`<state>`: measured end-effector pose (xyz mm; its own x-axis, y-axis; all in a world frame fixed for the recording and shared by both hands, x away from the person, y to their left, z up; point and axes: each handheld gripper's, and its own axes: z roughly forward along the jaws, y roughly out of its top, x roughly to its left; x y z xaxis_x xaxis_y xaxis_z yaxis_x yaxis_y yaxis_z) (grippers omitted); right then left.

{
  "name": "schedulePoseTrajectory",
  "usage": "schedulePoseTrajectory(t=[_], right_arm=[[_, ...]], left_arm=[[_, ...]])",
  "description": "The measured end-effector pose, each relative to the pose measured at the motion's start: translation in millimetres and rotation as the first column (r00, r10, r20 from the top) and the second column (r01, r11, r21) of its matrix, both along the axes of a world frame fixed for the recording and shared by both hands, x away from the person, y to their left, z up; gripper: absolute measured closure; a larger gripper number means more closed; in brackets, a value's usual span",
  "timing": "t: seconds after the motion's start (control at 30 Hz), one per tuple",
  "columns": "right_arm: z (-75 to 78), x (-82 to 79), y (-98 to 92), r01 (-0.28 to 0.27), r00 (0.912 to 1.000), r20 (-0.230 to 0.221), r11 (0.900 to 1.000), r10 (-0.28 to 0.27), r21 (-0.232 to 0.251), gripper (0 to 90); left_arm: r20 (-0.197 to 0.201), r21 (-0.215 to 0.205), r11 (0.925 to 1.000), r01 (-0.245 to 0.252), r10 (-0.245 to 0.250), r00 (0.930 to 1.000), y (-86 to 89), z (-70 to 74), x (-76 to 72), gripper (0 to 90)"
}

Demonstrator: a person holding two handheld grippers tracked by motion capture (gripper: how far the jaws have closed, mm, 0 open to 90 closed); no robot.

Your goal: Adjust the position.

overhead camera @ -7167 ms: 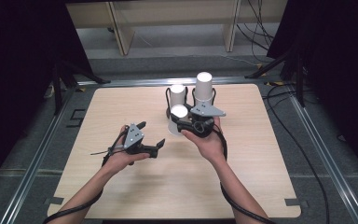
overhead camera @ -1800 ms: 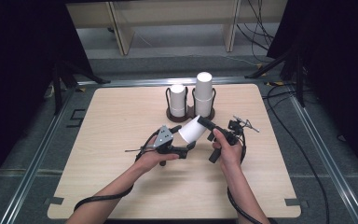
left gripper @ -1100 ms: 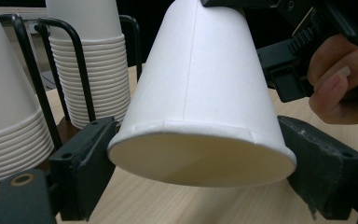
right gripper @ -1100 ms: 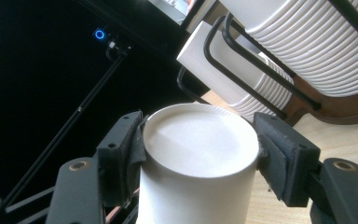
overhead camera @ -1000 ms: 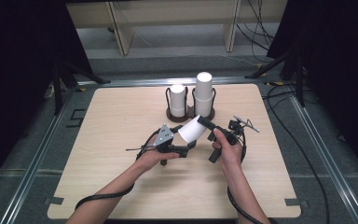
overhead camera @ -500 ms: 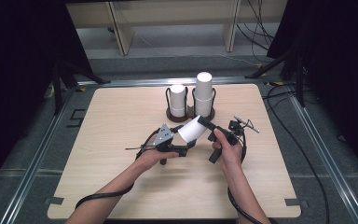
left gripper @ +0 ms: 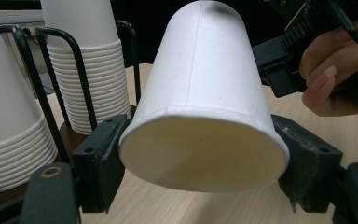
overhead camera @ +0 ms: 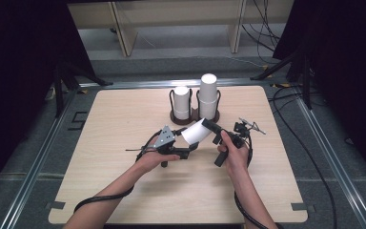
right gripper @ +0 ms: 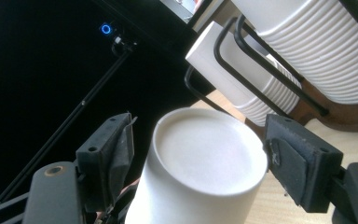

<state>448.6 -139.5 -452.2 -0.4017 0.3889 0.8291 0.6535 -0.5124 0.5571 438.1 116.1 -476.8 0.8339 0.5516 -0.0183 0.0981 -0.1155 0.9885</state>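
Note:
A white paper cup [overhead camera: 196, 132] hangs on its side above the table's middle, between both hands. My left gripper [overhead camera: 189, 144] is shut on its rim end; its jaws have just been closing, and the pads [left gripper: 106, 158] press the rim of the cup [left gripper: 205, 93] on both sides. My right gripper [overhead camera: 209, 130] is open around the base end; its jaws have just been opening. In the right gripper view a gap shows on each side of the cup [right gripper: 207, 161] between the fingers [right gripper: 298, 163].
Two stacks of white paper cups, a short one [overhead camera: 181, 101] and a taller one [overhead camera: 208, 95], stand upside down in a black wire holder [overhead camera: 193, 117] just behind the hands. Both stacks [left gripper: 86, 70] lie close to the held cup. Cables trail from both grippers.
Over the last second both hands and the cup have kept their place in the high view. Several seconds ago the right gripper held a cup near the holder, with the left gripper apart.

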Motion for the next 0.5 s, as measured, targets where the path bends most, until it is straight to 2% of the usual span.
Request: schedulePoseTrajectory(t=[0.03,0.07,0.1,0.13,0.17,0.23,0.27,0.3,0.33,0.37,0.4,0.5], right_arm=[[0.8,0.5,-0.3,0.002,0.9999,0.012,1.000,-0.002,-0.015,26.0],[1.7,0.2,0.2,-0.002,1.0000,0.005,1.000,0.003,-0.013,25.5],[3.3,0.0,0.9,-0.009,1.0000,-0.001,1.000,0.009,-0.012,27.0],[2.9,0.4,0.5,-0.022,0.9997,0.014,1.000,0.022,-0.008,27.4],[4.0,0.5,1.9,-0.010,0.9999,0.007,1.000,0.010,-0.017,26.6],[5.1,1.6,2.6,0.002,0.9996,0.030,0.999,0.000,-0.044,25.1],[6.6,1.1,2.8,0.004,0.9998,0.021,0.999,-0.003,-0.046,24.3],[5.7,2.3,2.2,0.010,0.9987,0.051,0.998,-0.006,-0.064,23.1],[5.5,3.1,1.4,0.018,0.9974,0.071,0.996,-0.012,-0.084,22.2],[6.5,2.0,1.3,0.017,0.9983,0.058,0.997,-0.012,-0.074,21.4],[6.3,2.8,0.2,0.019,0.9974,0.071,0.997,-0.014,-0.074,20.8],[8.1,1.4,-4.5,0.048,0.9937,0.106,0.992,-0.035,-0.117,19.7]], left_arm=[[0.001,0.006,1.0000,0.002,-0.002,1.0000,0.8,0.7,-0.1,24.4],[-0.006,0.012,0.9999,0.005,-0.005,1.0000,1.9,2.0,-0.3,24.5],[-0.008,0.005,1.0000,0.008,-0.008,0.9999,2.0,2.3,-0.1,24.6],[-0.003,-0.004,0.9999,0.010,-0.010,1.0000,1.6,2.4,0.3,24.6],[-0.006,0.012,0.9999,0.009,-0.009,0.9999,2.6,3.5,-0.2,24.7],[-0.007,0.009,0.9999,0.010,-0.010,0.9999,2.8,4.3,-0.7,24.9],[-0.008,0.011,0.9999,0.012,-0.012,0.9999,3.2,4.6,-0.6,25.0],[-0.006,0.018,0.9998,0.013,-0.012,0.9999,4.0,4.8,-0.5,25.0],[0.000,0.006,0.9998,0.018,-0.018,0.9998,3.8,4.1,0.3,25.1],[-0.010,0.025,0.9995,0.020,-0.020,0.9998,6.1,4.9,0.1,25.1],[-0.012,0.033,0.9992,0.023,-0.022,0.9997,7.4,5.1,0.3,25.1],[-0.017,0.053,0.9980,0.034,-0.034,0.9993,11.4,6.3,1.2,25.4]])
